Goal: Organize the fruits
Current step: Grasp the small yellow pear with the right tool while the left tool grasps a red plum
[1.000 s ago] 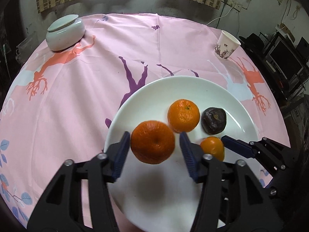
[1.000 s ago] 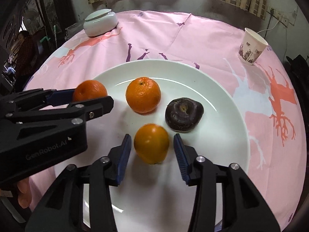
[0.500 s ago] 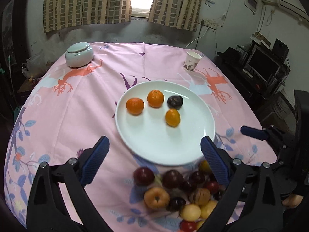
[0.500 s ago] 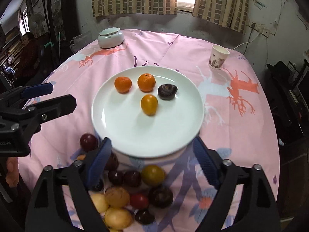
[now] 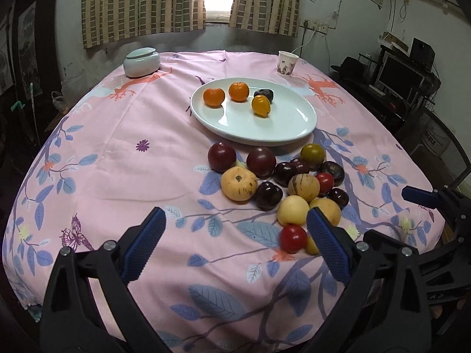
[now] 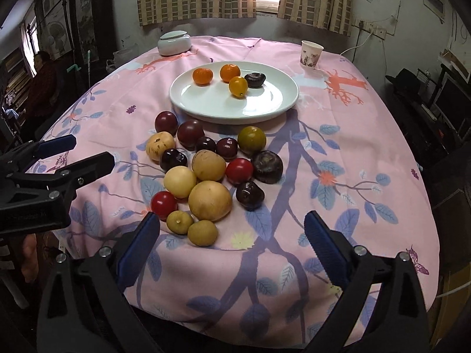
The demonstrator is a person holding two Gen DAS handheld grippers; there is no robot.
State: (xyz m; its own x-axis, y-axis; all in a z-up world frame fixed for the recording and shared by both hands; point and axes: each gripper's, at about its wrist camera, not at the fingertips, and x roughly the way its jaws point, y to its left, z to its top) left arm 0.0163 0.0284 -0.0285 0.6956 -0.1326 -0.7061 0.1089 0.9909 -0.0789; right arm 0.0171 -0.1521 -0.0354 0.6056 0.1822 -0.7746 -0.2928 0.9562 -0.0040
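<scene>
A white plate [image 5: 291, 123] [image 6: 273, 106] sits past the table's middle. It holds two oranges [image 5: 214, 97] [image 5: 238, 91], a smaller orange-yellow fruit [image 5: 260, 105] and a dark fruit [image 5: 265, 94]. A pile of loose fruit [image 5: 279, 182] [image 6: 206, 173] lies on the cloth in front of the plate: dark plums, tan pears, red and yellow ones. My left gripper [image 5: 235, 244] is open and empty, low near the front edge. My right gripper [image 6: 232, 241] is open and empty, just behind the pile.
A white lidded jar [image 5: 141, 62] stands at the far left and a paper cup [image 5: 287, 63] at the far right of the pink tablecloth [image 5: 132, 147]. Shelves with monitors [image 5: 400, 76] stand to the right of the table. A person [image 6: 41, 82] sits at left.
Both grippers let go of their oranges on the plate, opened wide and pulled back toward the table's front edge. The loose fruit pile has come into view.
</scene>
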